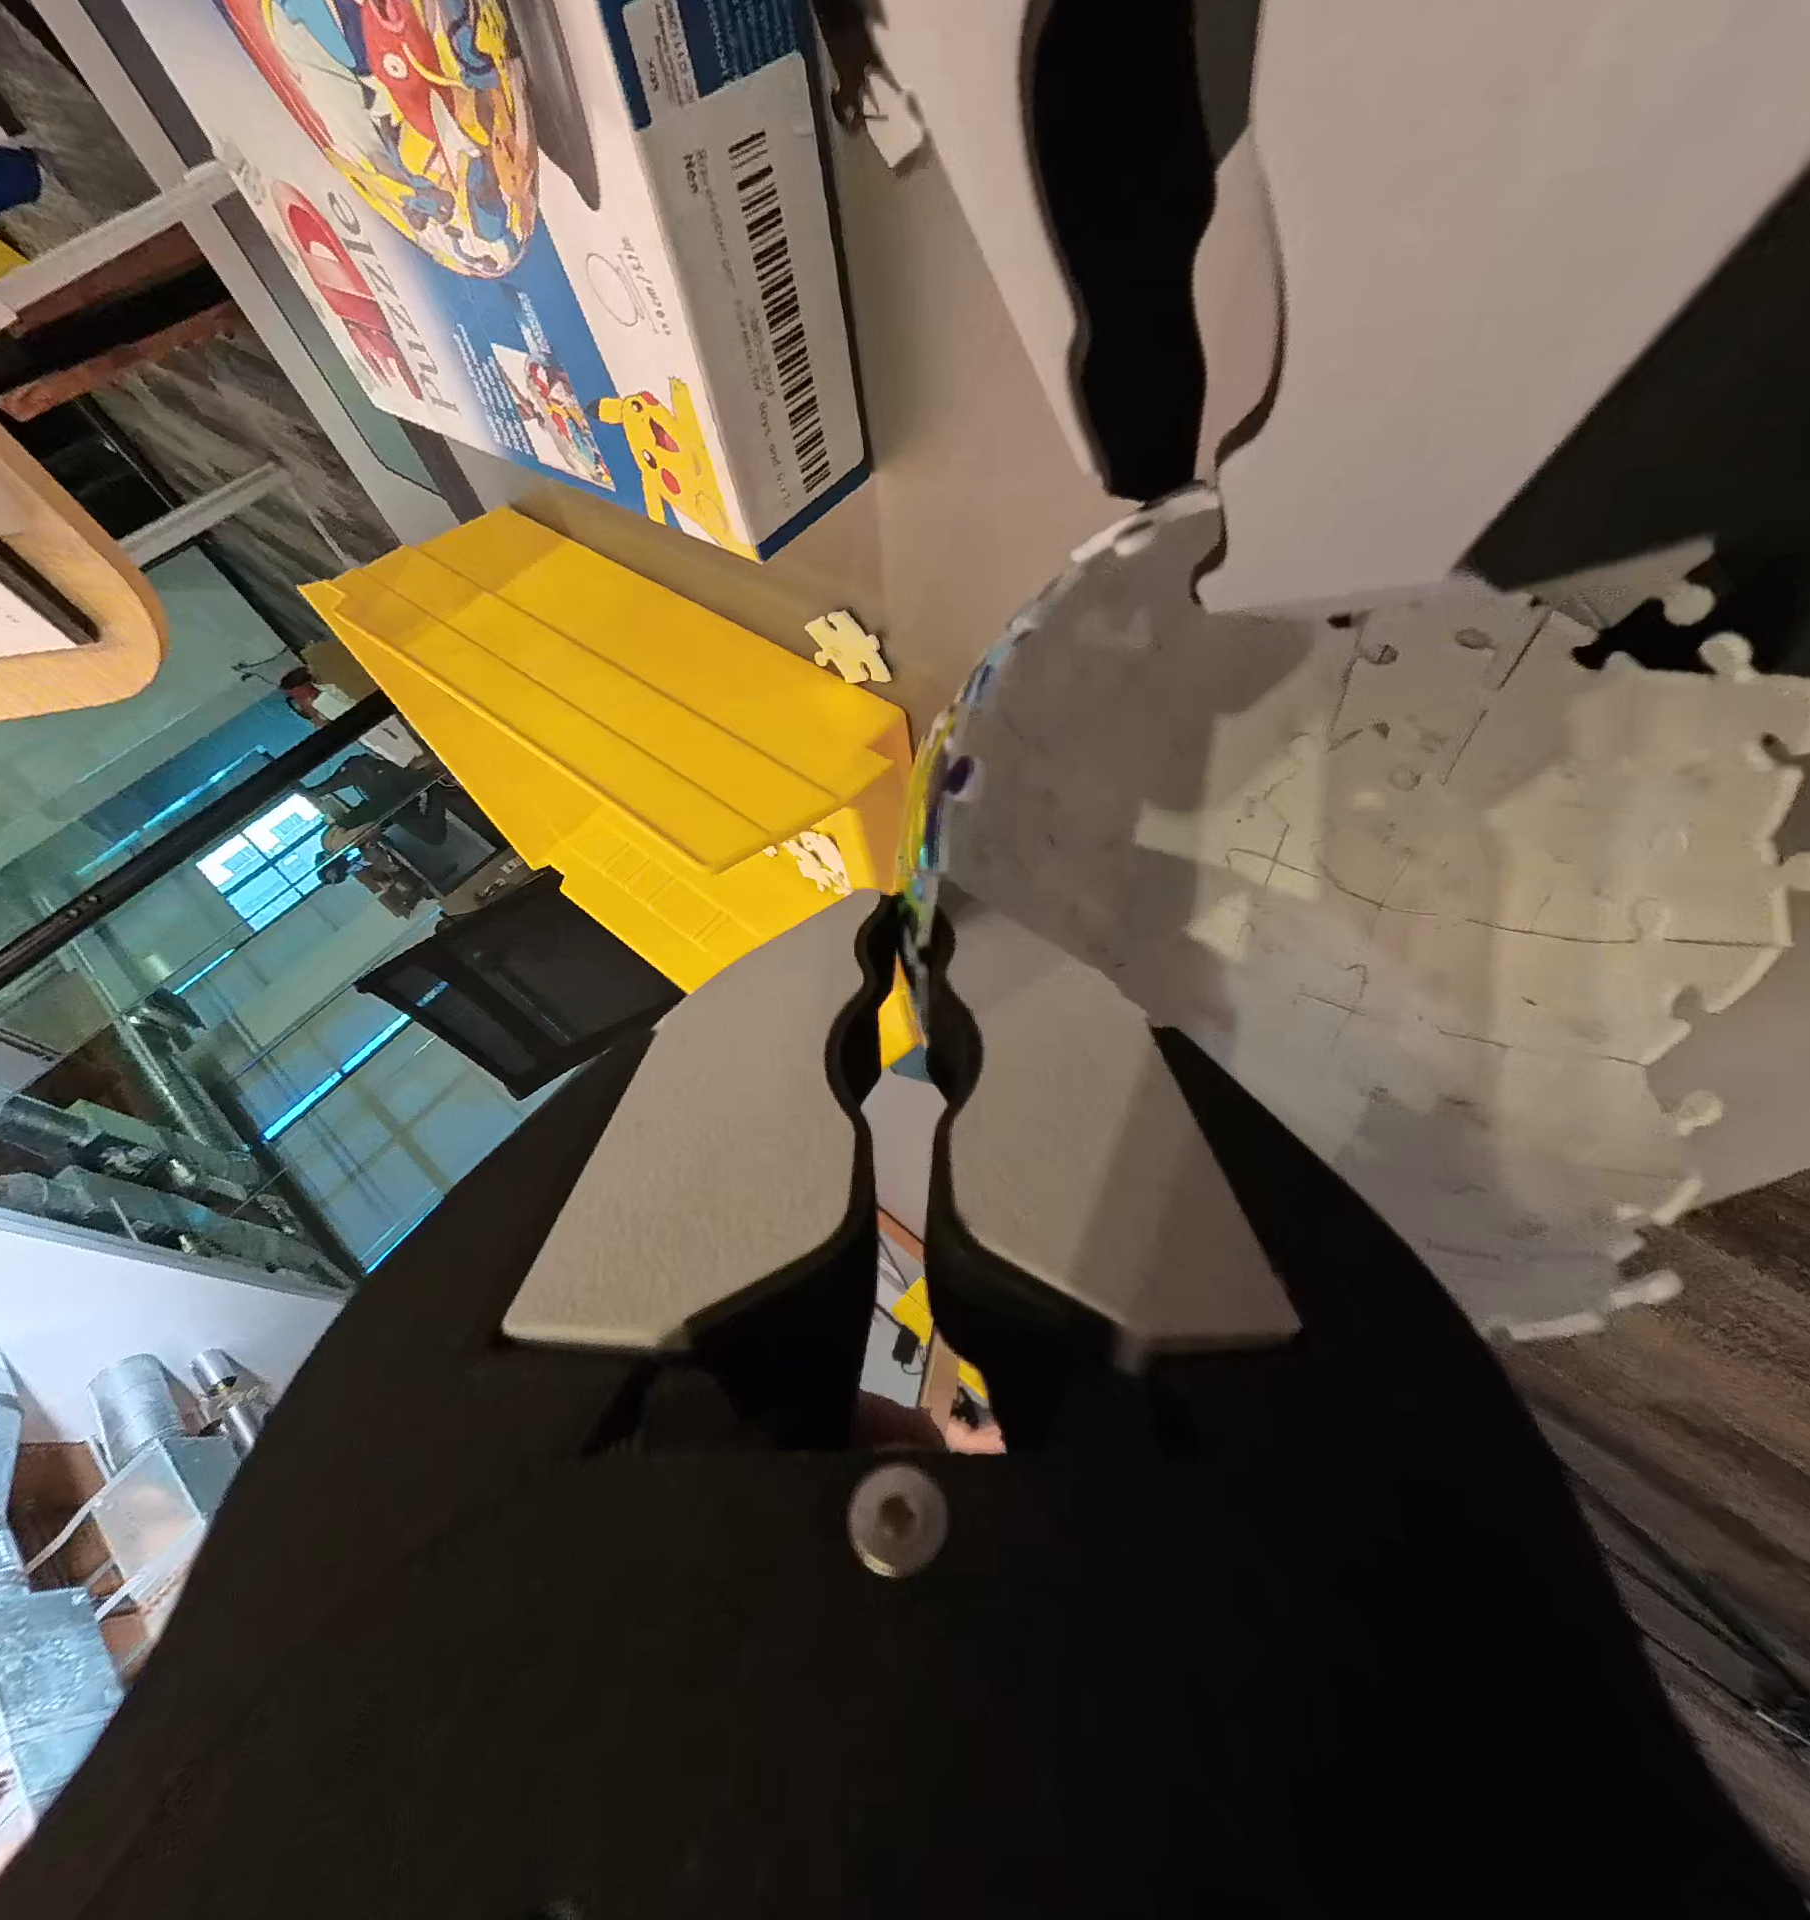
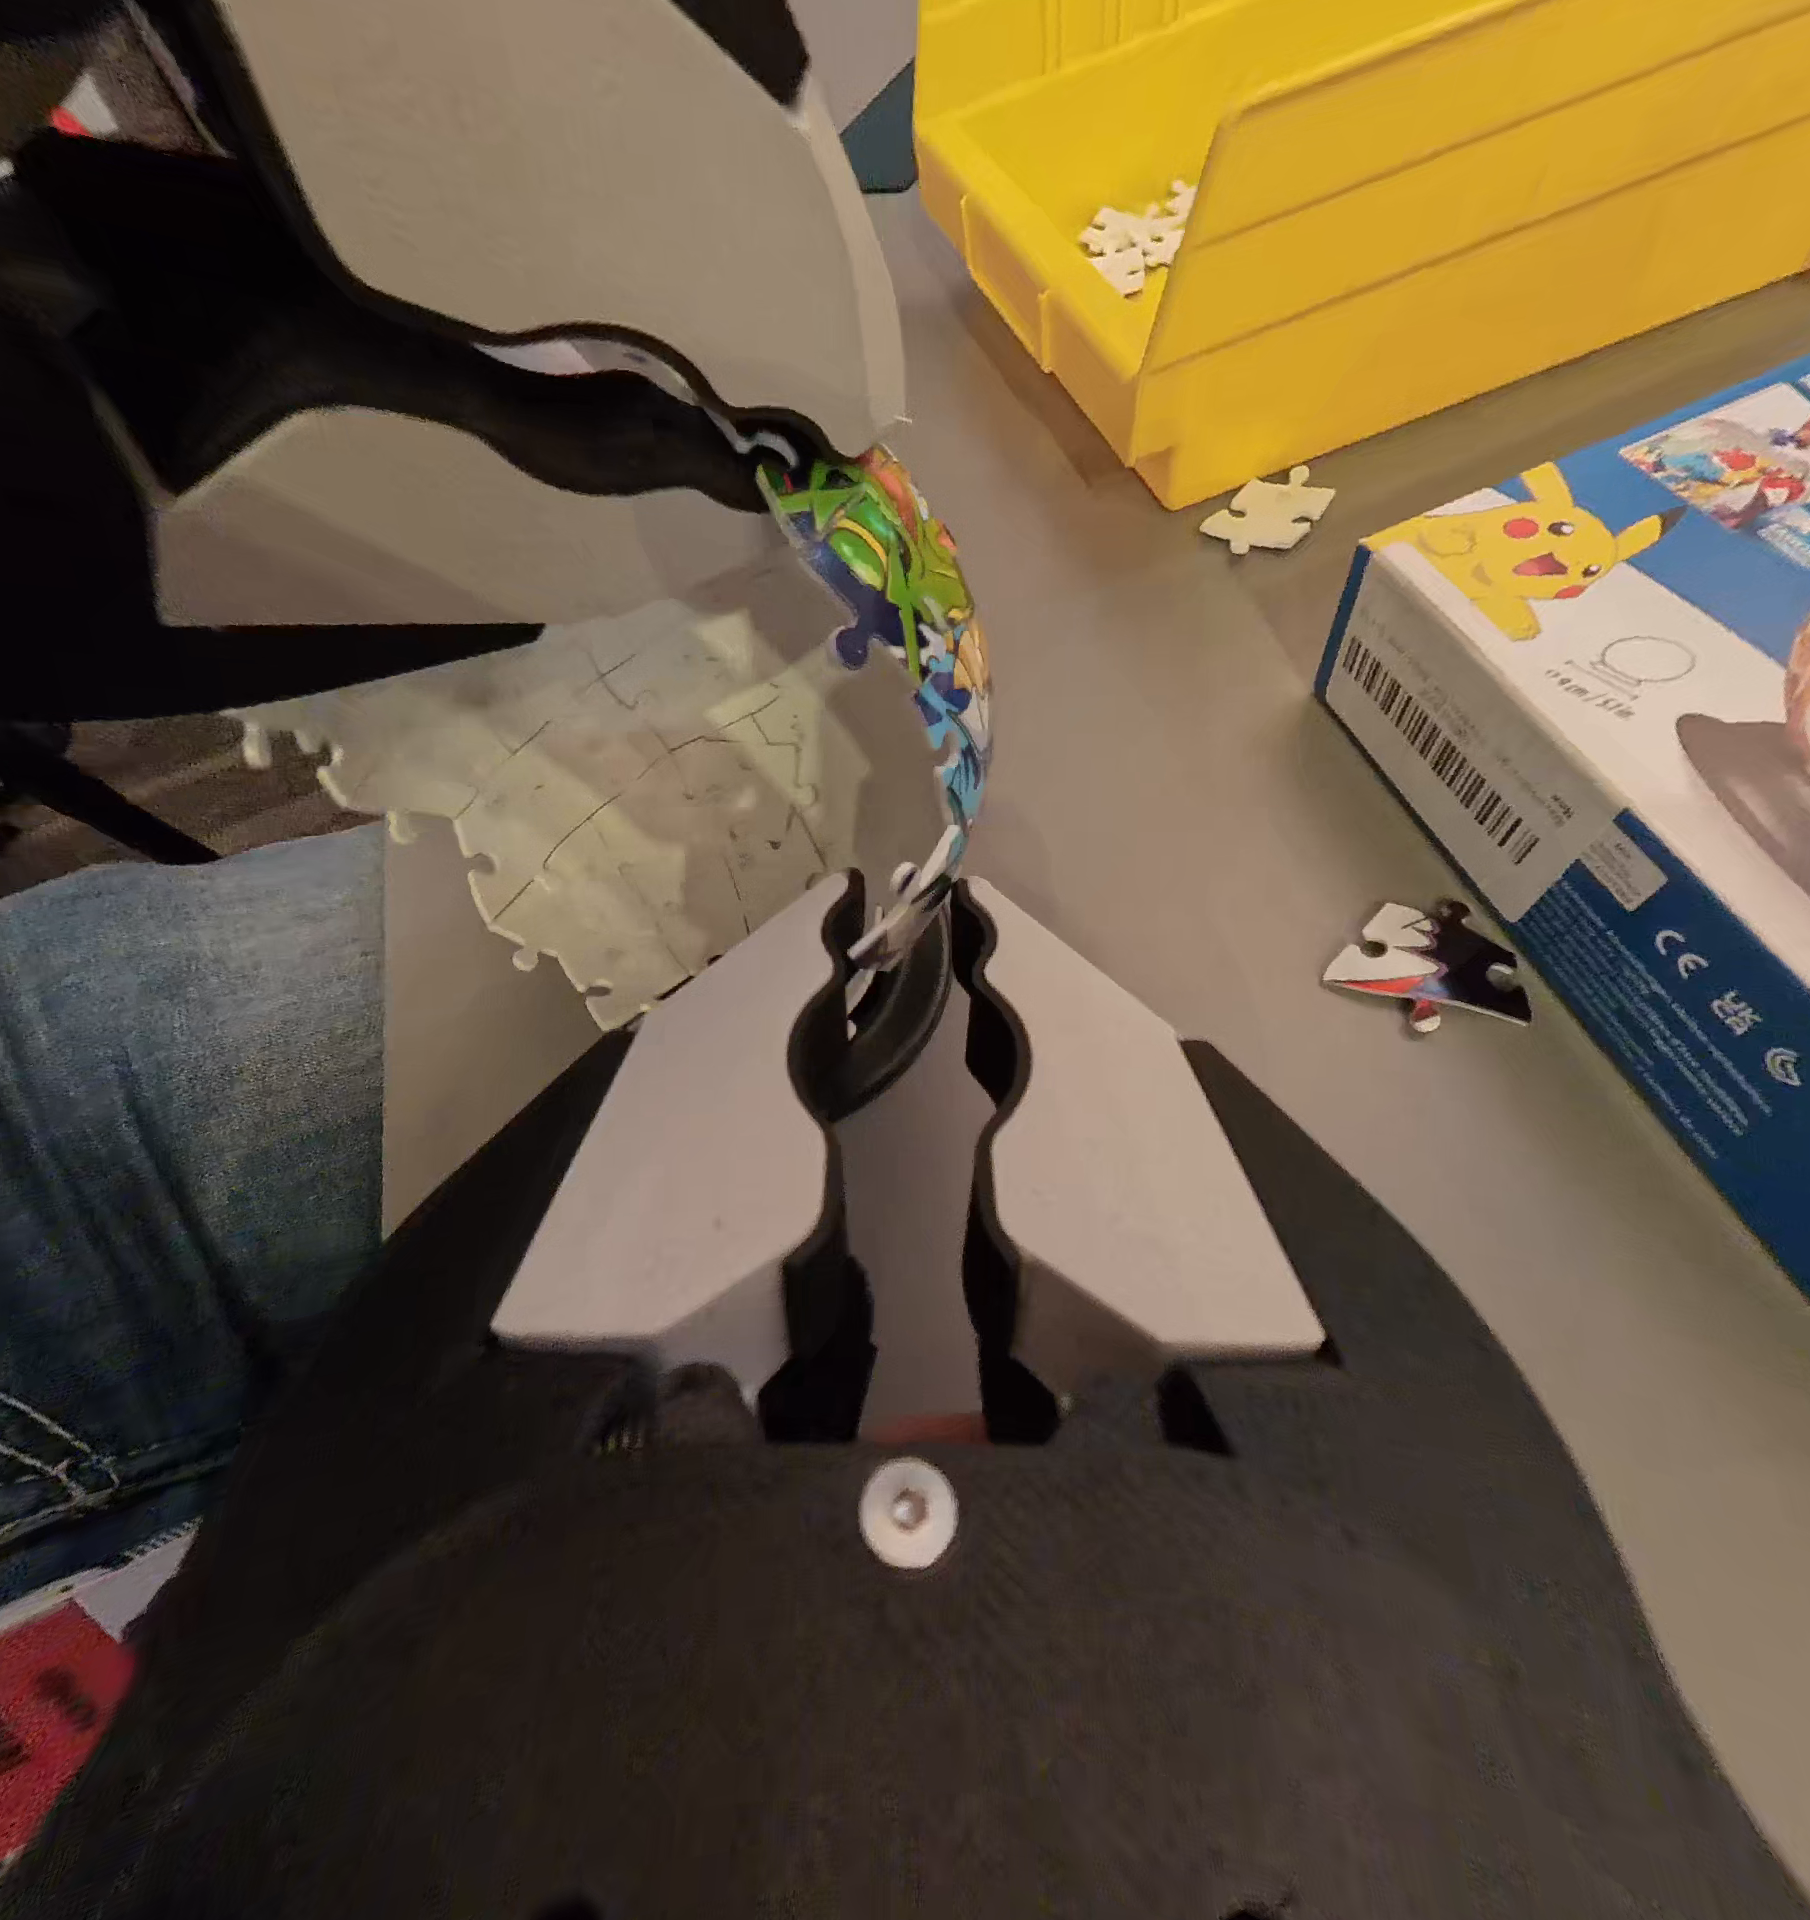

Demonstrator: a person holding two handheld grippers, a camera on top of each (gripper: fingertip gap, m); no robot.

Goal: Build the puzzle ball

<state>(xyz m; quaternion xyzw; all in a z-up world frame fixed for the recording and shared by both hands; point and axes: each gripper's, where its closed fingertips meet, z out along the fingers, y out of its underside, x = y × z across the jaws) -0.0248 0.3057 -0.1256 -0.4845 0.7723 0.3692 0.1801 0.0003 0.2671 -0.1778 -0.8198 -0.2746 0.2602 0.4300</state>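
Note:
A half-built puzzle ball shell (image 1: 1400, 883) is held above the grey table, white inside and coloured outside. My left gripper (image 1: 906, 920) is shut on one part of its coloured rim. My right gripper (image 2: 906, 896) is shut on another part of the rim, over a black ring stand (image 2: 880, 1049). The shell's white inside (image 2: 652, 769) and coloured outside (image 2: 942, 623) show in the right wrist view. The right gripper (image 1: 1197, 504) also shows at the top of the left wrist view. The left gripper (image 2: 802, 452) also shows at the upper left of the right wrist view.
A yellow bin (image 2: 1400, 312) with white pieces (image 2: 1140, 239) stands behind. The puzzle box (image 2: 1607, 748) lies to the right. A white loose piece (image 2: 1265, 514) and a coloured one (image 2: 1431, 982) lie on the table (image 2: 1140, 831). A person's jeans leg (image 2: 153, 1143) is at the left. The grippers' ends are close to 7 centimeters from one another. Both grippers' tips are roughly 20 centimeters from the white loose piece (image 2: 1265, 514). The left camera catches it too, in the left wrist view (image 1: 851, 649).

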